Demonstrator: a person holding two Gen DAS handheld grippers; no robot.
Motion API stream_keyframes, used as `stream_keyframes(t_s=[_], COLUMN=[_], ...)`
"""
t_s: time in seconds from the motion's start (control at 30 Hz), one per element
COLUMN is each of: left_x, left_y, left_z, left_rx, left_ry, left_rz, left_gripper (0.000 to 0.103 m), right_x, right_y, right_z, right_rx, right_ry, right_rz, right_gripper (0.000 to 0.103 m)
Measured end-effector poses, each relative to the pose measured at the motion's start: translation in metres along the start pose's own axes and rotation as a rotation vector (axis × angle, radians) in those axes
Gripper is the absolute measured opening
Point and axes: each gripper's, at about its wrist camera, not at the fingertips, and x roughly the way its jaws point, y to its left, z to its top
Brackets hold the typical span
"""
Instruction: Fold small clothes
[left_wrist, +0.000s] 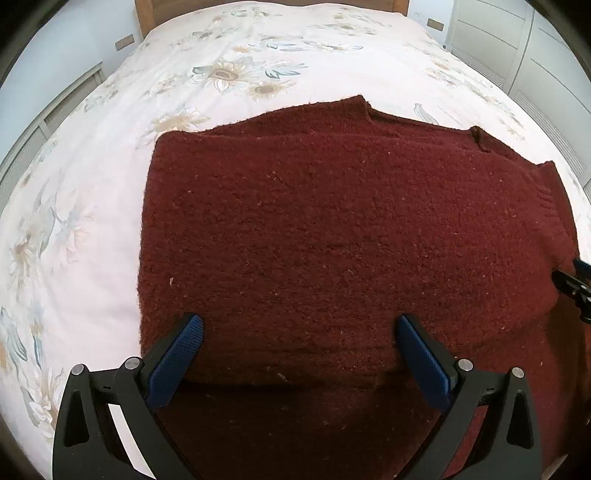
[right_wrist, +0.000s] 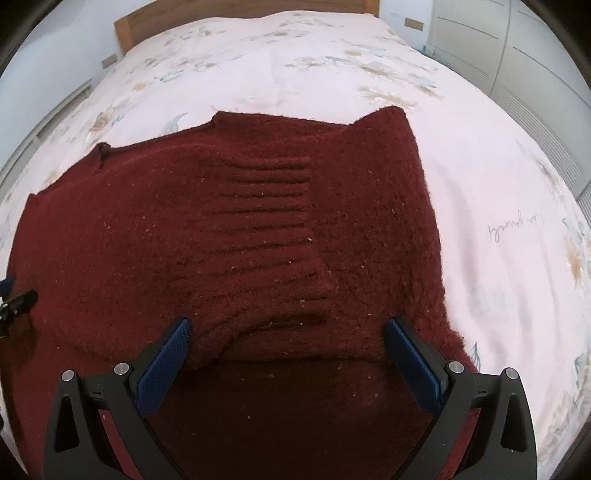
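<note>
A dark red knitted sweater (left_wrist: 332, 229) lies flat on the bed, its sides folded inward. In the right wrist view the sweater (right_wrist: 147, 229) shows a ribbed cuff (right_wrist: 266, 236) folded onto its middle. My left gripper (left_wrist: 300, 325) hovers open over the sweater's near part, blue pads wide apart with nothing between them. My right gripper (right_wrist: 288, 328) is open too, just above the near fold by the ribbed cuff. Each gripper shows at the other view's edge: the right one (left_wrist: 578, 288) and the left one (right_wrist: 14, 301).
The bed has a pale floral cover (left_wrist: 240, 74) with free room beyond and to both sides of the sweater. A wooden headboard (right_wrist: 236, 22) stands at the far end. White cupboards (right_wrist: 517, 55) line the right wall.
</note>
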Motion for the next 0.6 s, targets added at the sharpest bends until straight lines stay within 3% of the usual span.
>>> stream_keyframes(t_s=[0.23,0.6], left_x=[-0.022,-0.103], left_y=[0.003,0.005], left_z=[-0.002,-0.018], left_rx=[0.006,-0.035], left_ry=[-0.013,-0.091], left_rz=[0.003,-0.014], left_gripper=[0.102,0.102], right_x=[-0.043,-0.130], right_y=[0.002,-0.008], right_z=[0.002,-0.019], right_rx=[0.014,0.018], right_ry=[-0.064,-0.124], right_rz=[-0.019,-0.050], right_gripper=[0.103,0.103])
